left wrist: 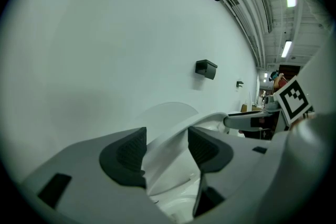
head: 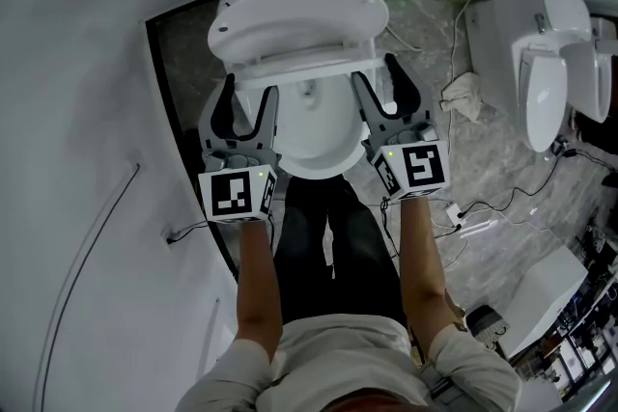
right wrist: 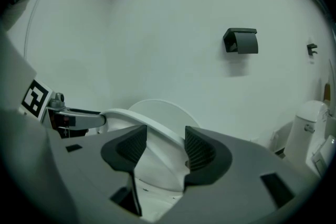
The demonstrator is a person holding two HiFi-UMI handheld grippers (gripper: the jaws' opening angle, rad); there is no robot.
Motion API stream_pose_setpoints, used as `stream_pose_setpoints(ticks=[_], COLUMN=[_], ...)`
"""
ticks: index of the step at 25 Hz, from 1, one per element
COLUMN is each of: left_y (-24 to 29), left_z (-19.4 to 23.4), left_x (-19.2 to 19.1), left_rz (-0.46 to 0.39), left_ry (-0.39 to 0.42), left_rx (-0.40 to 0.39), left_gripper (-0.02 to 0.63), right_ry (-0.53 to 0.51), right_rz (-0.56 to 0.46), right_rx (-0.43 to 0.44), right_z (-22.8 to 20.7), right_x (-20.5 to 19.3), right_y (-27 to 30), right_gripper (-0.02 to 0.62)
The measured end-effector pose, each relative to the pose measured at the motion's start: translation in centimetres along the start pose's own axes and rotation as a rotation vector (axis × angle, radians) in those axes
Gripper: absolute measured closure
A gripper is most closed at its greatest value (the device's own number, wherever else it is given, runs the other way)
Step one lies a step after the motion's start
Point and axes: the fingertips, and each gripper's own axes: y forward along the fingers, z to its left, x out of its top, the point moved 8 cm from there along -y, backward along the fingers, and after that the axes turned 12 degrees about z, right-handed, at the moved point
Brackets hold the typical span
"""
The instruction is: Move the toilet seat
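Person stands over a toilet bowl (head: 314, 145) w/ a gripper in each hand. Toilet seat (head: 304, 68) is tilted up off the bowl, partway raised, w/ the lid (head: 299, 10) further up behind it. Left gripper (head: 251, 96) is on the seat's left side, right gripper (head: 379, 77) on its right side, roughly level w/ each other. Left gripper view: seat rim (left wrist: 210, 119) runs thru the gap of the left gripper (left wrist: 167, 147), jaws clenched on it, dark ribbed pads (left wrist: 131, 150) against the white plastic both sides. Right gripper view: same story, right gripper (right wrist: 165, 147) has its jaws clamped on the seat rim (right wrist: 126, 115), lid (right wrist: 163, 113) showing rounded behind. Each gripper view also catches the other gripper out along the seat, marker cube incl. White wall (right wrist: 173, 18) behind the toilet carries a dark paper holder (right wrist: 241, 40), also seen from the left side (left wrist: 206, 68). Floor (head: 483, 169) is grey marble-look; crumpled cloth (head: 463, 96) lies on it to the right of the bowl, thin cables trail nearby. Second toilet (head: 546, 63) stands well apart at the right.
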Motion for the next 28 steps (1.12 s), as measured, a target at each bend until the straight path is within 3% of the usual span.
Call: stream_pose_setpoints(ticks=[28], left_y=[3.0], left_z=[1.6], left_x=[1.5], left_rz=[-0.034], left_ry=[0.038], left_rx=[0.035], left_gripper=[0.371], right_ry=[-0.044], right_rz=[-0.018], right_rx=[-0.014], right_z=[-1.3], right_x=[1.6], right_y=[3.1], right_gripper=[0.367])
